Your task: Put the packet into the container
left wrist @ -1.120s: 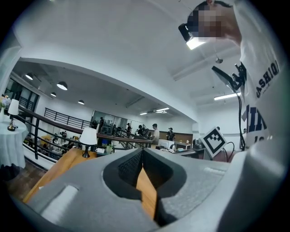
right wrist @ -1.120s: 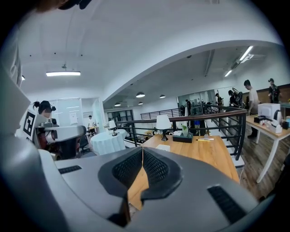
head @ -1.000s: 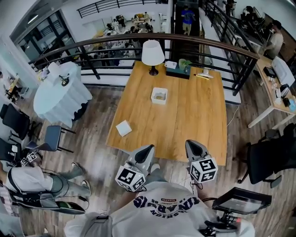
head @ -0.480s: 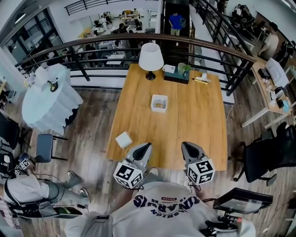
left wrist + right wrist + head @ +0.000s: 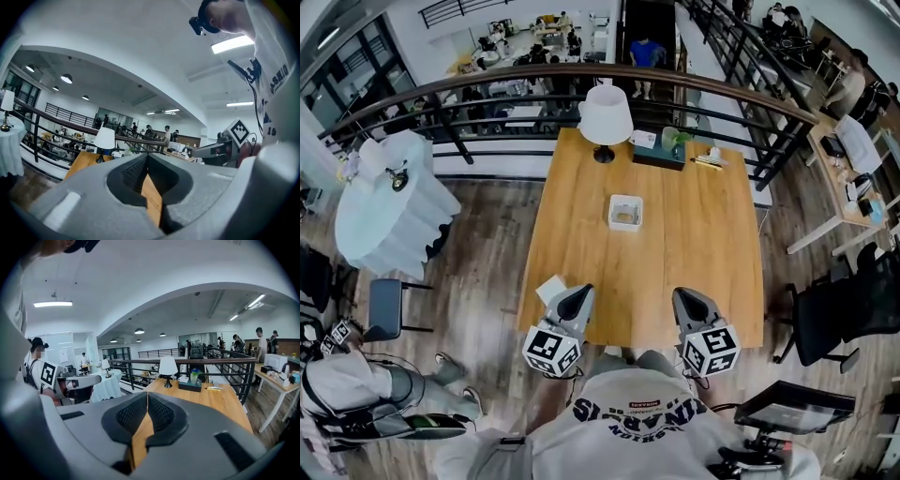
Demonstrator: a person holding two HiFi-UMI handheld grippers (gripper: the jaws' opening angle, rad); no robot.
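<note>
- Two grippers sit at the near edge of the wooden surface (image 5: 703,253). I have the left gripper (image 5: 581,292) and the right gripper (image 5: 686,296) side by side and well apart, both pointing away from me.
- Left fingers (image 5: 93,201) are pressed together tip to tip with nothing caught between them. Only wood shows through the gap behind the tips.
- Right fingers (image 5: 84,427) are the same, closed on themselves and holding nothing.
- One white packet (image 5: 547,284) lies flat by the near left corner of the surface, just to the left of the left fingertips. In the head view the left gripper overlaps one side of it, and I cannot tell whether they touch.
- Well ahead of both pairs of fingers, roughly between their two lines, stands the small white square container (image 5: 625,212). It is open-topped, with something pale tan inside, and it is well apart from the packet.
- Farther on, at the far edge of the surface and ahead of the left fingers, stands a lamp (image 5: 606,117) with a white shade.
- Just right of the lamp is a dark box (image 5: 654,153) with a small plant on it.
- Beyond the surface runs a dark curved railing (image 5: 487,84).
- Far off to the left of the left fingers is a round table (image 5: 389,211) under a white cloth.
</note>
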